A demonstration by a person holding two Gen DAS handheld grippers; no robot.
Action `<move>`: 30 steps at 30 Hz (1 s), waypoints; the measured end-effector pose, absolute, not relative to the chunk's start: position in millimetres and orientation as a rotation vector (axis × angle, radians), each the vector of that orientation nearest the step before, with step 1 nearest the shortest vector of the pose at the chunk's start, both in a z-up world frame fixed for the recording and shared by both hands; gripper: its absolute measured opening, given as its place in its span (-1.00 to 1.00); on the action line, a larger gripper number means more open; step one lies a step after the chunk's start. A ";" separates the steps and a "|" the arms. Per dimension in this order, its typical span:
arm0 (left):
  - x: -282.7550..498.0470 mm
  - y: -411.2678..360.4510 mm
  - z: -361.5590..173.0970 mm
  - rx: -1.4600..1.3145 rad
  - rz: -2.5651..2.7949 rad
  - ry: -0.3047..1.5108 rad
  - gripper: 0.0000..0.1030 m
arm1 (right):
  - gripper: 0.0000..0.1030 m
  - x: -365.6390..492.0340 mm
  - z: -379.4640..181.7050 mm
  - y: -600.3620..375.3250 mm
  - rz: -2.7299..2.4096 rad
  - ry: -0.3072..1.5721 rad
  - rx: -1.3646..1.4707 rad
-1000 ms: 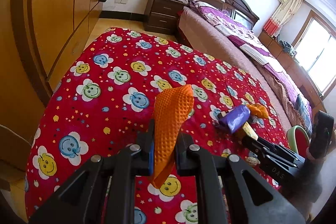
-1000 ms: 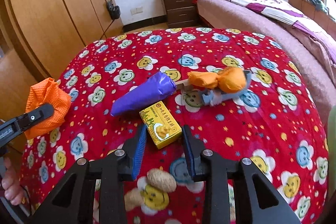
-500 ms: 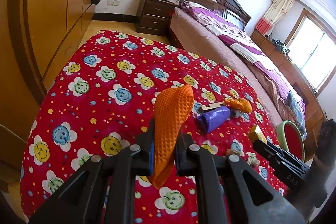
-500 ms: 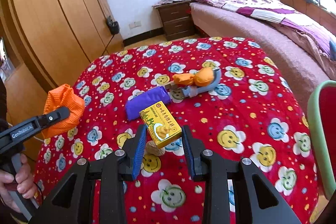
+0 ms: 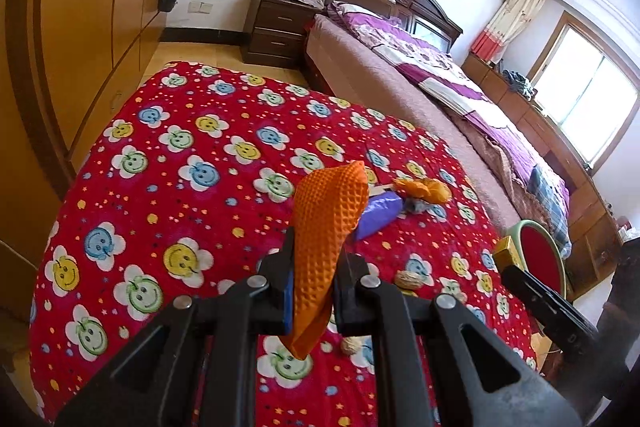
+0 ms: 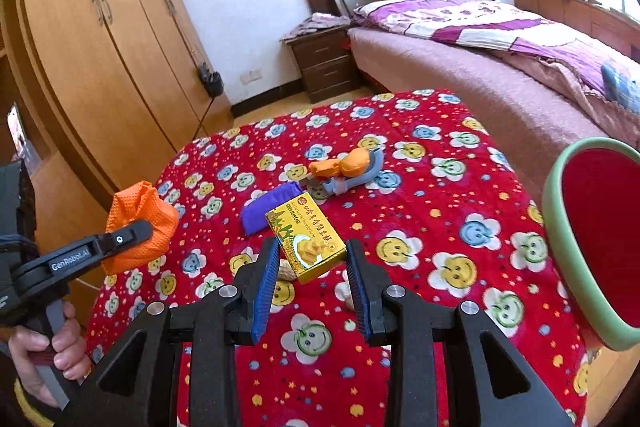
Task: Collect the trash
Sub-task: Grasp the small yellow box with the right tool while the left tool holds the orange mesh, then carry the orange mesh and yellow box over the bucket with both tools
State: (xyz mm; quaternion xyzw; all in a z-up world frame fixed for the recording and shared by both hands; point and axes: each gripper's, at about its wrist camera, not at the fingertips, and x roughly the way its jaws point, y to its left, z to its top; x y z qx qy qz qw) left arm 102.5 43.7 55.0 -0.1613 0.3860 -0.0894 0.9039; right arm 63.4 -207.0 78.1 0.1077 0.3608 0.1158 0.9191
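My left gripper (image 5: 311,267) is shut on an orange textured bag (image 5: 326,227) and holds it above the red smiley cloth (image 5: 172,195); the bag also shows in the right wrist view (image 6: 140,223). My right gripper (image 6: 312,267) is shut on a yellow box (image 6: 306,237), lifted above the cloth (image 6: 440,247). A purple wrapper (image 6: 268,205), an orange wrapper (image 6: 340,165) on a grey tool (image 6: 360,177) and peanut shells (image 5: 410,279) lie on the cloth.
A red bin with a green rim (image 6: 592,227) stands at the table's right edge, also in the left wrist view (image 5: 540,259). A wooden wardrobe (image 6: 100,47) is on the left, a bed (image 6: 500,59) and nightstand (image 6: 324,63) behind.
The right gripper closed on the yellow box and lifted it up and back off the cloth. The left gripper, still holding the orange bag, also rose and pulled back.
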 end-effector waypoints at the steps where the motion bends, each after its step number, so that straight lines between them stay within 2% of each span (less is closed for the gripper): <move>1: 101.2 41.1 56.0 -0.333 -0.192 0.797 -0.75 | -0.33 60.2 79.4 -209.6 0.234 0.737 0.226; 30: 76.6 -40.1 76.6 -0.259 -0.360 0.817 -0.75 | -0.33 -3.8 95.5 -295.9 0.094 0.620 0.348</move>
